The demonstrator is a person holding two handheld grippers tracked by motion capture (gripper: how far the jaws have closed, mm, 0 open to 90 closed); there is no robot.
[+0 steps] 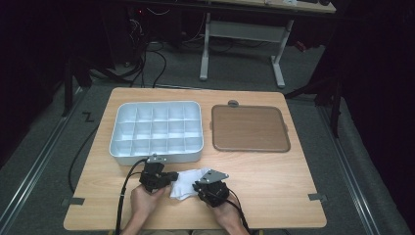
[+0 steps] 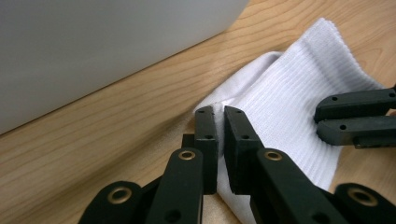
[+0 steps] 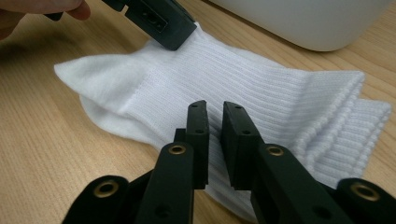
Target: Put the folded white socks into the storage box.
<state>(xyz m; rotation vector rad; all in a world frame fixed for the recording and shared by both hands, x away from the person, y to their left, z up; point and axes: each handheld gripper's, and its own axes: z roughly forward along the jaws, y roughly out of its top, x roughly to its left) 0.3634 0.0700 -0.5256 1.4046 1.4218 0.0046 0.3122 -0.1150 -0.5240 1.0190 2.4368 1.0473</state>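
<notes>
White ribbed cotton sock [image 3: 243,88] lying flat on pale wooden table [image 1: 274,176], one edge pinched between clenched left gripper [image 2: 219,112] jaws, opposite edge clamped between right gripper [image 3: 215,107] jaws

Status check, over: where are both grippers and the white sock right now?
Left gripper shut on the sock edge. Right gripper shut on its near side. Sock flat on table, beside the divided tray. Nothing in the way.

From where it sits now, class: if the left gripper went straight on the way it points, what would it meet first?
The white sock, already pinched between its jaws. Past the sock, the right gripper looks next in line, though depth is hard to judge.
</notes>
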